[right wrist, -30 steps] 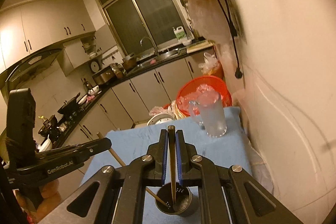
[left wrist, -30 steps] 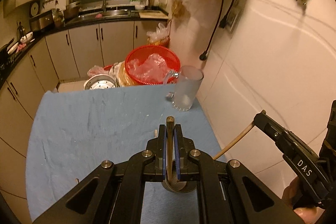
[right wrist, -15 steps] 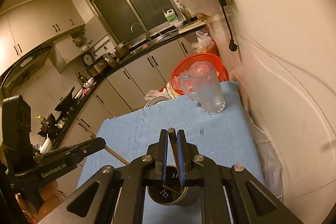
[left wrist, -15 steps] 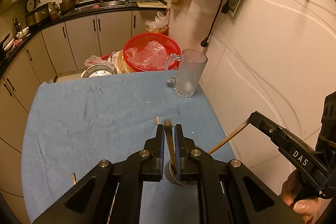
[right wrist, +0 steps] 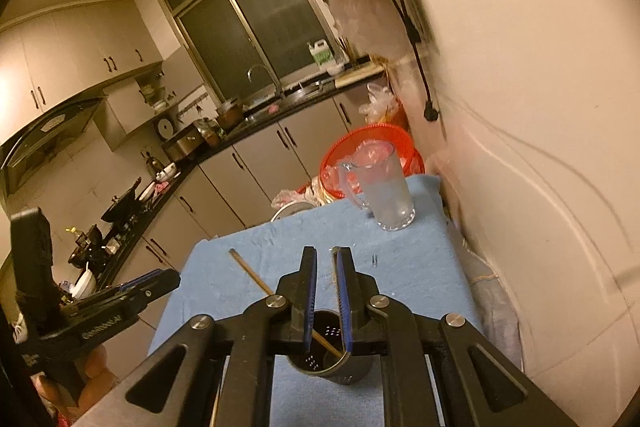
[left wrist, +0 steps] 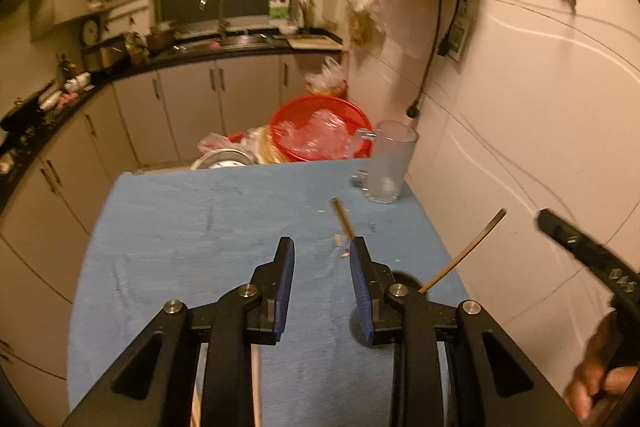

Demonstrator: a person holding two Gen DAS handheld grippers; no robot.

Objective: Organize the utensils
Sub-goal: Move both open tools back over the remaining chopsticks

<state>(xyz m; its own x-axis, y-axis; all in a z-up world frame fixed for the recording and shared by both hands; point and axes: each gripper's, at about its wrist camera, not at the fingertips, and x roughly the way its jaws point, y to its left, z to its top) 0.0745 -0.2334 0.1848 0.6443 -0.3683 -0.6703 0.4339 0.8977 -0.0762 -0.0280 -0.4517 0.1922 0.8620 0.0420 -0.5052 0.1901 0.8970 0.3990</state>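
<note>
A dark perforated utensil holder (right wrist: 328,355) stands on the blue cloth, right under my right gripper (right wrist: 324,257); in the left wrist view only its rim (left wrist: 404,277) shows behind my right finger. Two wooden chopsticks lean out of it: one (left wrist: 464,253) slants right, one (left wrist: 343,218) slants up past my left gripper. The second also shows in the right wrist view (right wrist: 256,277). My left gripper (left wrist: 322,251) is open and empty. My right gripper is open a little, empty, above the holder. Another chopstick (left wrist: 256,383) lies under my left gripper.
A frosted glass mug (left wrist: 390,167) stands at the far right corner of the blue-covered table (left wrist: 180,227). A red basket (left wrist: 320,127) and a steel bowl (left wrist: 222,159) sit beyond the far edge. A white wall (left wrist: 540,127) runs along the right.
Both grippers have opened and let go of their chopsticks, which now stand in the holder. My left gripper has shifted left of the holder.
</note>
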